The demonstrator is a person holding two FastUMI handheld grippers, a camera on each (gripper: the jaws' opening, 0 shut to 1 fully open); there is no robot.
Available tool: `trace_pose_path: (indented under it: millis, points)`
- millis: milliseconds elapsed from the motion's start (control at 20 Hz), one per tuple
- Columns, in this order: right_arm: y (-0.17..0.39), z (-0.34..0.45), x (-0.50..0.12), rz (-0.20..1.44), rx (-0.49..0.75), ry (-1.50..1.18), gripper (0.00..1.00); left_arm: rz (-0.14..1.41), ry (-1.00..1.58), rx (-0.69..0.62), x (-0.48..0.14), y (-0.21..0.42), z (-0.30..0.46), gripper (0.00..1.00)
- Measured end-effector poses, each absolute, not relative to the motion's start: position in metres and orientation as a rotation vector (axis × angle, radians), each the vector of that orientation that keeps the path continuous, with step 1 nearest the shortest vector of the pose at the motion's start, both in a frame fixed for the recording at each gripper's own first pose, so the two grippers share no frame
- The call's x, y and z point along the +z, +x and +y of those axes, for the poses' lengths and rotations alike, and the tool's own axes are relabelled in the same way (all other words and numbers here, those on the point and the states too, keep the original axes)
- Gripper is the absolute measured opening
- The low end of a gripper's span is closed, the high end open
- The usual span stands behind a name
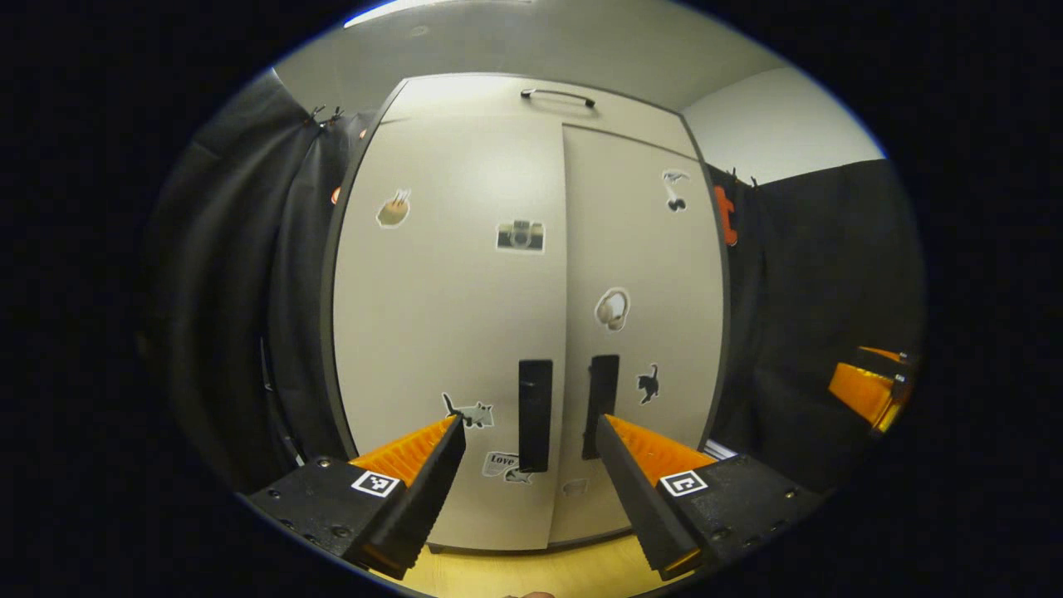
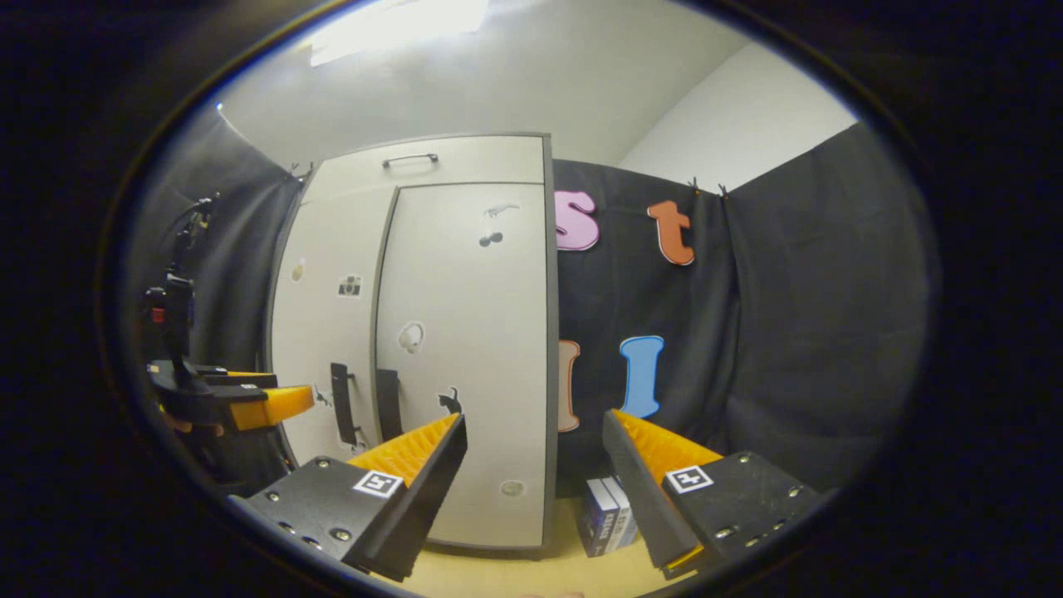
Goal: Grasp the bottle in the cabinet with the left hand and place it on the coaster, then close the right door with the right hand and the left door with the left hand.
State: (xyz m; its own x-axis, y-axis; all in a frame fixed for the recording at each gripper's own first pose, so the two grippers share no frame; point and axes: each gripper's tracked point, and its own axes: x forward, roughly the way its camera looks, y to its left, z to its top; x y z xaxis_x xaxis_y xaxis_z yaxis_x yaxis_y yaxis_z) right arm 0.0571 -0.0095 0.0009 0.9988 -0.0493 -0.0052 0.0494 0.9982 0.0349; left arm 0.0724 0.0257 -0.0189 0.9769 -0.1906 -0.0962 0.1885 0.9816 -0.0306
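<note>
Both doors (image 1: 448, 316) look shut, so bottle hidden inside cabinet (image 2: 465, 158). Left gripper (image 1: 529, 453) spread wide, empty, near left handle (image 1: 535, 414). Right gripper (image 2: 536, 453) spread wide too. Hook handle, pull slowly.

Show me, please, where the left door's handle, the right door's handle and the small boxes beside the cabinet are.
left door's handle (image 1: 535, 414): left gripper view, middle of the black bar.
right door's handle (image 1: 604, 399): left gripper view, upper half.
small boxes (image 2: 604, 517): right gripper view, front faces.

— What do you see low in the right gripper view?
— Two blue boxes (image 2: 609, 515) standing upright on your yellow tabletop (image 2: 515, 573), low centre, just beside the black cloth wall (image 2: 797, 332).
</note>
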Motion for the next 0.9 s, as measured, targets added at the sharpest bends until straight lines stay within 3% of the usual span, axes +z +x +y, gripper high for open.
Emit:
trace_pose_path:
  millis: [350, 900]
  points:
    - [0.044, -0.009, 0.01, -0.011, -0.02, 0.013, 0.97, 0.032, -0.009, -0.172, 0.018, 0.028, 0.002, 0.98]
    - [0.033, -0.03, 0.025, -0.06, -0.01, 0.001, 0.97, 0.018, -0.04, -0.174, 0.021, 0.013, -0.024, 0.98]
